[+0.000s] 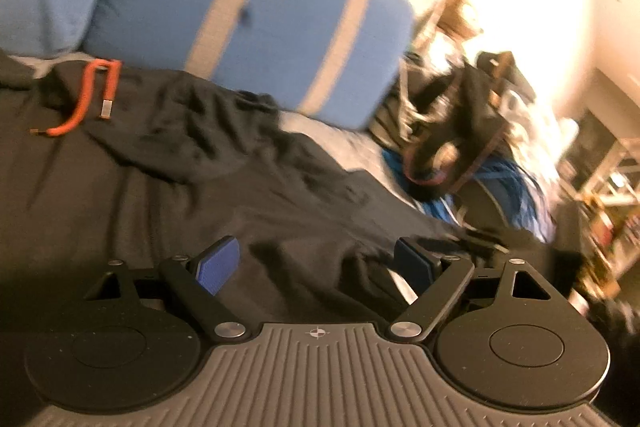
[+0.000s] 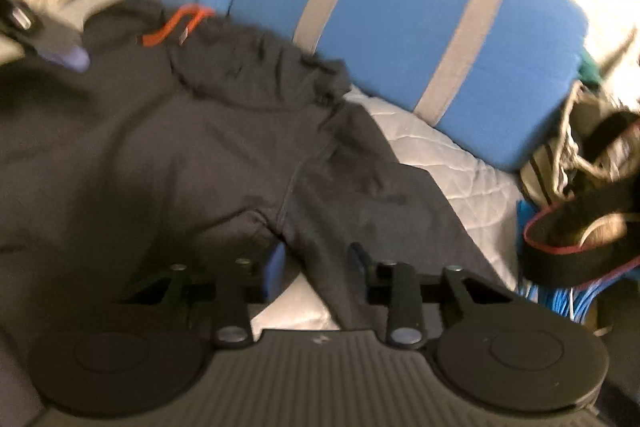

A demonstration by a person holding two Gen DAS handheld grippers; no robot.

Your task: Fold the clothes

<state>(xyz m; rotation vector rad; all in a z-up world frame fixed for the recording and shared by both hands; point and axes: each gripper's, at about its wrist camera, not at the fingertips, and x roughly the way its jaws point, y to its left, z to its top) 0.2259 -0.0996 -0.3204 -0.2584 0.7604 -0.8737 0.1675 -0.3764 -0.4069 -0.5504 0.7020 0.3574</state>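
A black hoodie (image 1: 200, 167) with orange drawstrings (image 1: 84, 99) lies spread and wrinkled on the bed. My left gripper (image 1: 316, 263) hovers open just over its dark fabric, with nothing between the blue pads. In the right wrist view the hoodie (image 2: 160, 147) fills the left half, drawstrings (image 2: 172, 27) at the far end. One sleeve (image 2: 340, 247) runs down between the fingers of my right gripper (image 2: 318, 263), which stands open around it with white bedding showing beside the left pad. One of the left gripper's pads (image 2: 68, 57) shows blurred at the hoodie's far left.
A blue pillow with grey stripes (image 2: 400, 27) lies along the far side of the bed. White quilted bedding (image 2: 440, 163) shows right of the hoodie. A heap of bags and clothes (image 2: 580, 187) and blue cords (image 2: 560, 295) crowds the right edge.
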